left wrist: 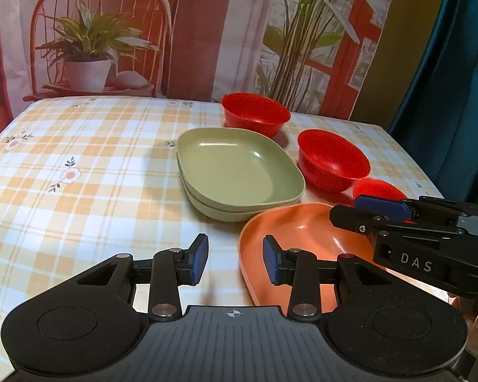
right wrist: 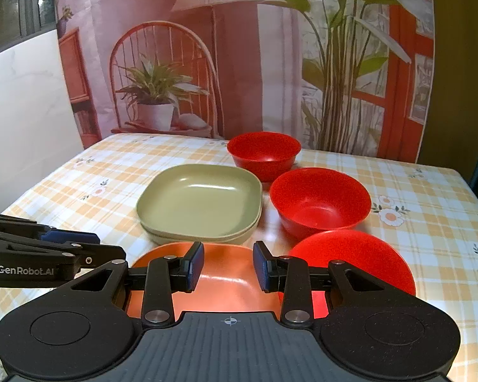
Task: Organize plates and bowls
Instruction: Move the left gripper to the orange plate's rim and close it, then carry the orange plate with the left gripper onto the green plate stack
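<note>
A checked cloth of orange, yellow and white squares with small flower prints covers the surface (right wrist: 430,191), and behind it hangs a printed backdrop (right wrist: 207,63) showing a red wire chair, a potted plant, tall green leaves and a red window frame. To the left in the right wrist view stands a pale wall panel (right wrist: 25,111), with a dark window above it. Near the middle of the cloth two green plates (right wrist: 200,203) sit stacked, the upper one nested in the lower. Three red bowls run along their right side: the far bowl (right wrist: 264,154) near the back edge, the middle bowl (right wrist: 320,203) just beside the stack, and the near bowl (right wrist: 360,258) closest to the cameras. An orange plate (left wrist: 290,232) lies just in front of the green stack. The left tongs (left wrist: 235,256) hover at its left rim, partly open, with nothing between the pads. The right tongs (right wrist: 228,265) hang above the orange plate, likewise narrowly parted and empty
</note>
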The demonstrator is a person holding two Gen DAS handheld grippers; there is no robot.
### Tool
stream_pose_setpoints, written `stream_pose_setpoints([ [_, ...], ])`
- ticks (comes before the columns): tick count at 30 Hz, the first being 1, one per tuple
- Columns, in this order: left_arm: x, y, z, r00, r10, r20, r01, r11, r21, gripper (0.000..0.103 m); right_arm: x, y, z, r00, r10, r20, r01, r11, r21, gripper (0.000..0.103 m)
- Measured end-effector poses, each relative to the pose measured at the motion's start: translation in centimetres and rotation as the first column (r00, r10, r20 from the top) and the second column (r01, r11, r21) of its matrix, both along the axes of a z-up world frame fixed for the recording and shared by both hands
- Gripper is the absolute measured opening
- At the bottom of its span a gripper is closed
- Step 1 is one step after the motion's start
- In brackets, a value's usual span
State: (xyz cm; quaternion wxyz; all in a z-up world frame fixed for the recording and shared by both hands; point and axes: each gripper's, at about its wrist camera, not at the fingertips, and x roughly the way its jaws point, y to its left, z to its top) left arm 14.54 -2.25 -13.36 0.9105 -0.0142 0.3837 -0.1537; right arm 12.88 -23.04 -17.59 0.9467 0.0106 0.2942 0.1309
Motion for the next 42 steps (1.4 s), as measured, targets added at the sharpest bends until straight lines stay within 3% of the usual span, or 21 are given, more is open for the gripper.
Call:
stream_pose_setpoints([
  [15, -1.8, -1.0, -1.2, 0.999, -0.036, -0.024, 0.036, 0.999, -0.003, 0.039, -2.7, -1.0, -1.1, 0.999, -0.031, -0.019, 0.031, 1.0, -0.001, 0.032],
  [29, -1.6, -0.9, -2.9, 0.996, -0.04, -0.075, 0.038, 0.999, -0.019, 0.039, -2.7, -2.0, -2.2, 0.995, -0.08, -0.055, 0.081, 0.997, 0.016, 0.032],
  [42, -1.2, -0.9, -3.6, 0.994, -0.057, -0.094, 0.053, 0.998, -0.044, 0.025, -1.9, -2.1, -3.1, 0.992, -0.096, -0.082, 0.097, 0.995, 0.004, 0.031],
])
